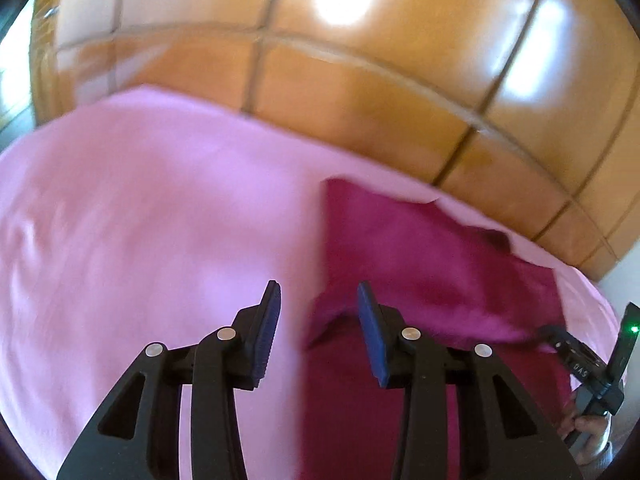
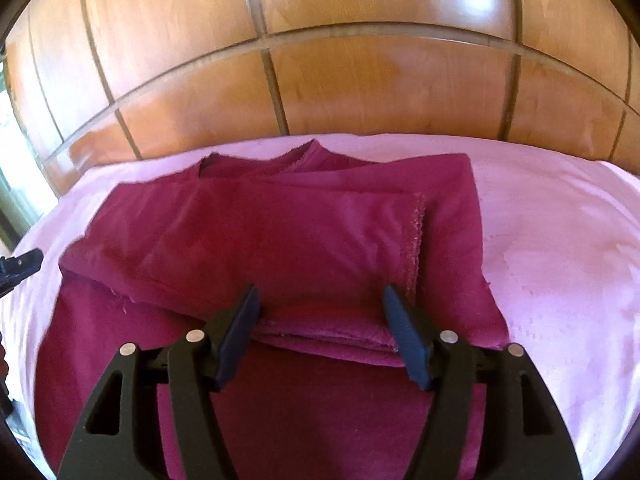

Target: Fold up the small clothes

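Pink sheet (image 2: 560,240) under folded maroon garment (image 2: 280,232)

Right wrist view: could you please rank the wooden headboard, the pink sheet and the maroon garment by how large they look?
1. Wooden headboard, largest.
2. Maroon garment and pink sheet: too alike to rank; the garment hides some of the sheet.

1. The garment (image 2: 304,240) is deep magenta, plain, with a paler frayed hem.
2. The sheet (image 2: 552,248) under it is pale pink, unpatterned.
3. The headboard (image 2: 360,80), across the upper frame, is glossy orange-brown wood divided by darker grooves into rectangular panels.
4. Both grippers' frames are black, with dark blue pads (image 1: 370,332) and silver rivets.
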`<action>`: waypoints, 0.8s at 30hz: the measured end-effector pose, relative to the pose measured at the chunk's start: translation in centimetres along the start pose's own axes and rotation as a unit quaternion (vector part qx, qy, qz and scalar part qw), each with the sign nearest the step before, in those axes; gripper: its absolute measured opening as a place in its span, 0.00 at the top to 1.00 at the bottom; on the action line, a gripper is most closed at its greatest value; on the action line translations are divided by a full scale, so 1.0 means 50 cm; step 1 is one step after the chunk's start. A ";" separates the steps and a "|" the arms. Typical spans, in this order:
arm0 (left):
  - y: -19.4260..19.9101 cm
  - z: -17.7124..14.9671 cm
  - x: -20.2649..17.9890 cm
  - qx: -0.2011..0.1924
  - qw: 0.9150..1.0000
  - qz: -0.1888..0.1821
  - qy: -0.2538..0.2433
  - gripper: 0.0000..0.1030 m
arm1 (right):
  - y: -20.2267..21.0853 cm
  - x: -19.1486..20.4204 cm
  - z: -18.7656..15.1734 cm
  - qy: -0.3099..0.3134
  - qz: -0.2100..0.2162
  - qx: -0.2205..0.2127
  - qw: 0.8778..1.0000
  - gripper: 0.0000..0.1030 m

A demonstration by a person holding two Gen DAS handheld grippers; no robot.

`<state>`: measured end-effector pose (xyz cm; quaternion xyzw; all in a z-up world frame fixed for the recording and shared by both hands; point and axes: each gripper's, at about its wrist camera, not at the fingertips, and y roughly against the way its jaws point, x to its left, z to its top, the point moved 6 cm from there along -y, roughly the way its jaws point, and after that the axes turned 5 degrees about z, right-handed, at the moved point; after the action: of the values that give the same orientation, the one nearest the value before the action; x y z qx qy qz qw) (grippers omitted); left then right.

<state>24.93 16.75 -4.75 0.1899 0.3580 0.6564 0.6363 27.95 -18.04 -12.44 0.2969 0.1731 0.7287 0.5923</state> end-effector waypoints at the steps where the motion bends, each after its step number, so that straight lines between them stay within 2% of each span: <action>1: -0.011 0.004 -0.032 -0.001 1.000 -0.005 -0.018 0.63 | 0.002 0.001 0.002 0.000 -0.001 -0.001 1.000 0.34; 4: -0.074 -0.015 -0.083 0.033 0.998 0.009 -0.051 0.63 | -0.005 -0.002 -0.006 0.010 -0.014 0.008 1.000 0.34; 7: -0.119 -0.056 -0.086 0.055 0.995 0.042 -0.070 0.63 | -0.011 -0.014 -0.027 0.039 -0.031 0.014 0.999 0.30; 9: -0.129 -0.075 -0.081 0.046 0.995 0.042 -0.072 0.63 | -0.020 -0.027 -0.037 0.031 -0.011 0.010 0.999 0.29; 12: -0.127 -0.082 -0.095 0.027 0.992 0.070 -0.097 0.63 | -0.024 -0.031 -0.033 0.028 -0.010 0.009 1.000 0.28; 16: -0.098 -0.070 -0.086 0.025 0.996 0.066 -0.054 0.63 | -0.021 -0.033 -0.036 0.025 -0.005 0.007 1.000 0.28; 18: -0.073 -0.068 -0.086 0.015 0.996 0.074 -0.054 0.61 | -0.020 -0.032 -0.034 0.025 -0.006 0.007 1.000 0.27; 20: -0.037 -0.076 -0.093 -0.004 0.995 0.078 -0.058 0.51 | -0.015 -0.026 -0.033 0.027 -0.012 0.006 1.000 0.26; 24: 0.019 -0.093 -0.098 -0.025 0.993 0.085 -0.072 0.51 | 0.013 -0.017 -0.035 0.016 -0.009 0.000 1.000 0.21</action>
<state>21.57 10.99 -6.19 0.2504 0.2775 0.7014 0.6069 26.45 -18.85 -13.57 0.2839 0.1855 0.7281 0.5957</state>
